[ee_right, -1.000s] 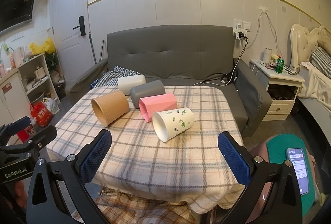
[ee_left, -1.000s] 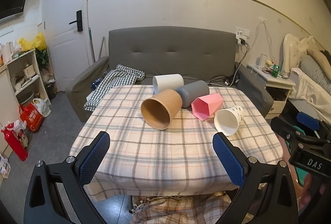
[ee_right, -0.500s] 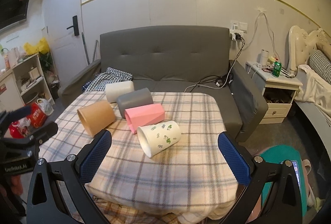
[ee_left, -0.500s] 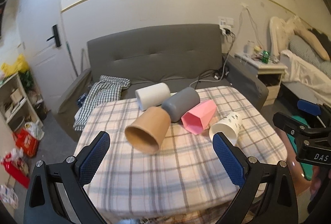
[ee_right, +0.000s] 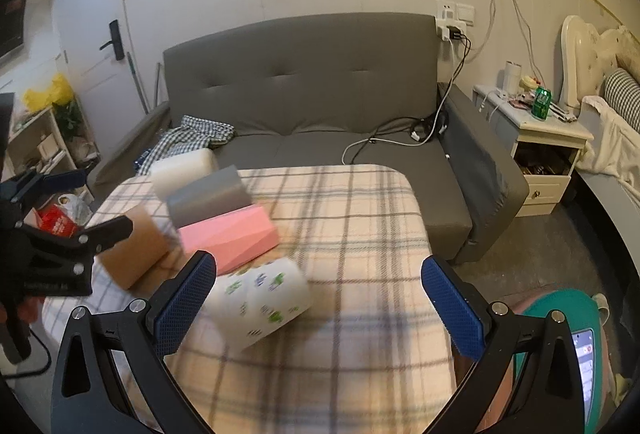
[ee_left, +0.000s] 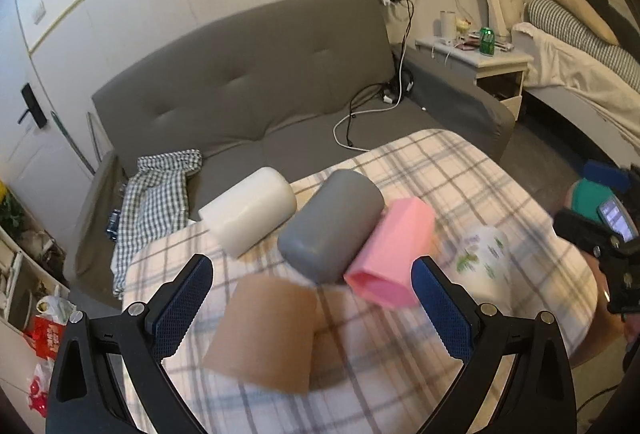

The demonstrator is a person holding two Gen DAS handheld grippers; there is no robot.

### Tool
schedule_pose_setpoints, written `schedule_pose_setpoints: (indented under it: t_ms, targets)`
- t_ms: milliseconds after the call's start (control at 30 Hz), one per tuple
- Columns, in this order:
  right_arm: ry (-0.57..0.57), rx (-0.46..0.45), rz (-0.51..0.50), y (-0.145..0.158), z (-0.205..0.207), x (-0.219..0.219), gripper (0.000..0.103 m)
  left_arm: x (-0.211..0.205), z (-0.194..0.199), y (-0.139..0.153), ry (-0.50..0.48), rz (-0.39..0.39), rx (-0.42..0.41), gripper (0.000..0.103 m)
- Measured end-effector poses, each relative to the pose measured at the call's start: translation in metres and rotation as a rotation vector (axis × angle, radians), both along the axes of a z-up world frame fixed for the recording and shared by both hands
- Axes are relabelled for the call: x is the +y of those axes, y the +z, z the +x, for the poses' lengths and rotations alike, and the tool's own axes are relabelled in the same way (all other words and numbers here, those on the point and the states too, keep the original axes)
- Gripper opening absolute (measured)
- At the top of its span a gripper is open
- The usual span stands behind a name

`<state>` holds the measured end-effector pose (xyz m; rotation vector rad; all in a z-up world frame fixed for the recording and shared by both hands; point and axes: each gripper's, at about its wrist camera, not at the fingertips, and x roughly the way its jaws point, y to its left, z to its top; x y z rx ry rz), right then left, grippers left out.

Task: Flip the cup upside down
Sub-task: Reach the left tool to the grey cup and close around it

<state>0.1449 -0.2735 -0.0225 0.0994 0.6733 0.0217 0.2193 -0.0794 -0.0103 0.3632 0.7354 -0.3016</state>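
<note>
1. Left gripper (ee_left: 312, 298) gapes wide, holding nothing; the brown cup (ee_left: 264, 334) lies on its side between its jaws.
2. Right gripper (ee_right: 318, 294) is equally wide; the printed cup (ee_right: 264, 298) lies beside its left jaw.
3. Only the right view shows the door handle (ee_right: 114, 41).

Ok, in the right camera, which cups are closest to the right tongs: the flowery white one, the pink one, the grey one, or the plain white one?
From the right tongs:
1. White cup with green flower print, lying just ahead, towards the left.
2. Pink faceted cup, behind it.
3. Grey plastic cup, farther back.
4. Plain white cup, at the table's far edge.
</note>
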Motion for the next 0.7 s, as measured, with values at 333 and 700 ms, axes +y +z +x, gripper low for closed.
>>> schedule_pose_setpoints:
  t_ms: [333, 700]
  targets:
    - [-0.043, 0.079, 0.063, -0.031, 0.037, -0.024, 0.103, -0.012, 0.077, -0.024, -0.057, -0.008, 0.229, 0.1]
    - [-0.079, 0.094, 0.135, -0.041, 0.048, -0.044, 0.103, -0.033, 0.109, -0.059, -0.085, 0.048, 0.36, 0.077]
